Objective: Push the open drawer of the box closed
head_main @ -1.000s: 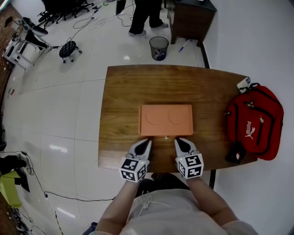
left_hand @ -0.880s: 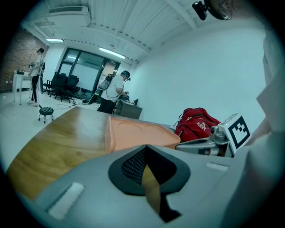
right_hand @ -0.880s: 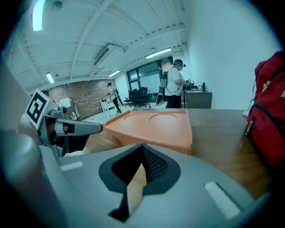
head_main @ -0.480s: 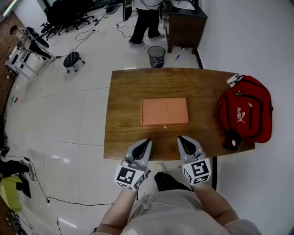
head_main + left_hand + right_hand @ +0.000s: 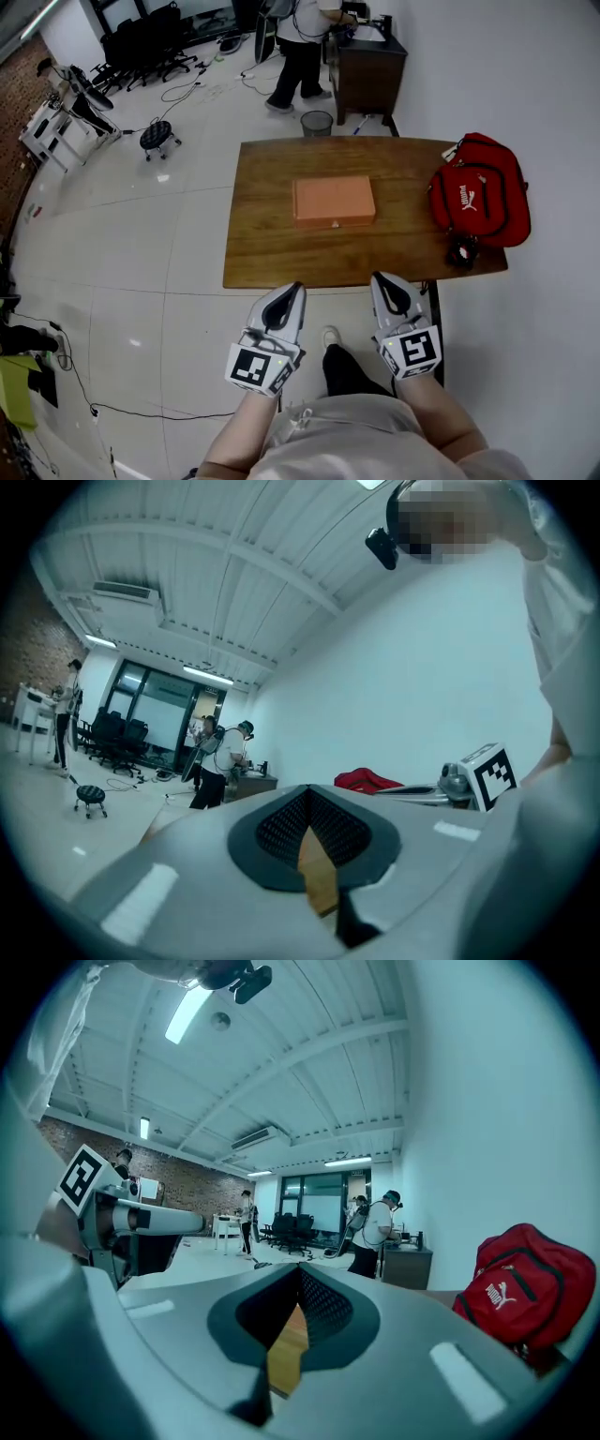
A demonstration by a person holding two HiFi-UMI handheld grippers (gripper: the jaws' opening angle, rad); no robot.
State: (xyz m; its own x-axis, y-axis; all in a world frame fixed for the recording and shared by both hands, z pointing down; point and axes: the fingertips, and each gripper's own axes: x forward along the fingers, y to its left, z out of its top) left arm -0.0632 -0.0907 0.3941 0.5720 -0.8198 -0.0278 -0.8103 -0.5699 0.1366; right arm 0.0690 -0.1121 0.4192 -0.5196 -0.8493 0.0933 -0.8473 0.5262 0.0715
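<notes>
1 box (image 5: 334,202), 1 table (image 5: 272,253), 1 backpack (image 5: 478,202), 2 grippers (image 5: 293,291) (image 5: 382,281)

The flat, rectangular orange box (image 5: 334,199) lies on the brown wooden table (image 5: 272,253), near the middle of the top and a little toward its far edge, its long sides parallel to the table's near edge. Its 1 drawer sits pushed in, front flush with the body, with a small pale knob (image 5: 334,225) at the middle of the near side
</notes>
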